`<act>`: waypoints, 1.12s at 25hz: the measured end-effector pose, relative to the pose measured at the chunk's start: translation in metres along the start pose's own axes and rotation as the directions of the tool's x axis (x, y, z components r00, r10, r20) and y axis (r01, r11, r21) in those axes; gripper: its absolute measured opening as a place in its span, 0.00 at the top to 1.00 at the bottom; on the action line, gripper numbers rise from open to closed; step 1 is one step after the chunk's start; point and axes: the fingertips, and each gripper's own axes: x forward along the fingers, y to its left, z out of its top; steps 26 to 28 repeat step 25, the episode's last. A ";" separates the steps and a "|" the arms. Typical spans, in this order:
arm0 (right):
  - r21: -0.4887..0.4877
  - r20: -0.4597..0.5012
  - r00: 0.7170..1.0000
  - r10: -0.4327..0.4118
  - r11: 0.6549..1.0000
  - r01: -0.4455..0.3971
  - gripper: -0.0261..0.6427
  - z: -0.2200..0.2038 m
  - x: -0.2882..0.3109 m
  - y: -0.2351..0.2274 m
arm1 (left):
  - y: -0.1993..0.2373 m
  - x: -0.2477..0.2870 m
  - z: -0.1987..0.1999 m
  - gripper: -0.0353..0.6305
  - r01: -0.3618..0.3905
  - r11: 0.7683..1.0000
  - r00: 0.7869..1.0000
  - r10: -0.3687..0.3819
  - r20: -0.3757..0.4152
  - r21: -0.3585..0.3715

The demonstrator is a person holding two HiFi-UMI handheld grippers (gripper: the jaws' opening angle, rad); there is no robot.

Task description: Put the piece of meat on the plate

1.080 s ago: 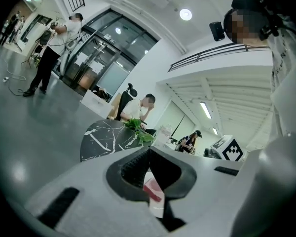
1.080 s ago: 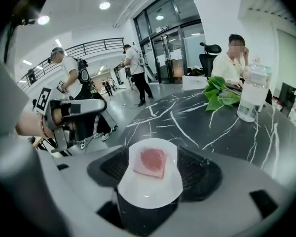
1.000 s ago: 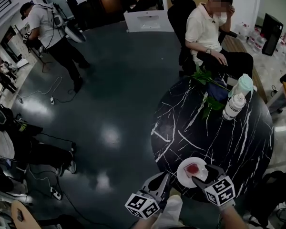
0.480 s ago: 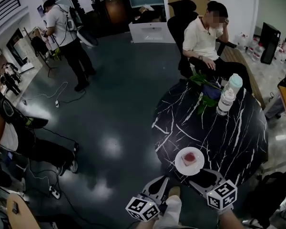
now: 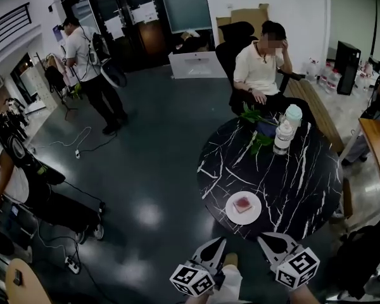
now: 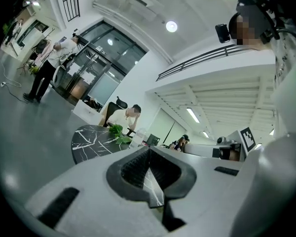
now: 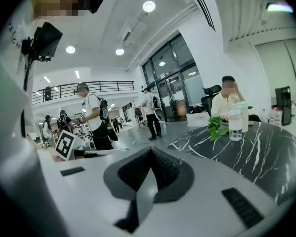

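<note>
A red piece of meat point(image 5: 242, 203) lies on a small white plate point(image 5: 231, 215) near the front edge of the round black marble table point(image 5: 304, 170). Both grippers hang off the table, nearer to me than the plate and apart from it. My left gripper point(image 5: 220, 240) is shut and empty; in the left gripper view its jaws point(image 6: 149, 151) meet at the tip. My right gripper point(image 5: 263, 238) is also shut with nothing in it, and its jaws point(image 7: 150, 149) touch in the right gripper view. The plate is hidden in both gripper views.
Two bottles point(image 5: 282, 135) and a leafy plant point(image 5: 256, 116) stand at the table's far side, in front of a seated person point(image 5: 259, 68). Another person point(image 5: 92, 62) stands far left. Cables and a crouching person point(image 5: 25, 170) are on the dark floor at left.
Both grippers have drawn back from the plate and off the table's front edge. The right gripper, open beside the plate a second ago, is now shut. The meat stays on the plate.
</note>
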 end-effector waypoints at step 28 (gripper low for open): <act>0.061 0.133 0.989 -0.062 0.997 0.054 0.94 0.017 -0.053 0.009 | -0.041 -0.002 0.004 0.93 0.073 0.997 0.997 -0.074 0.014 0.019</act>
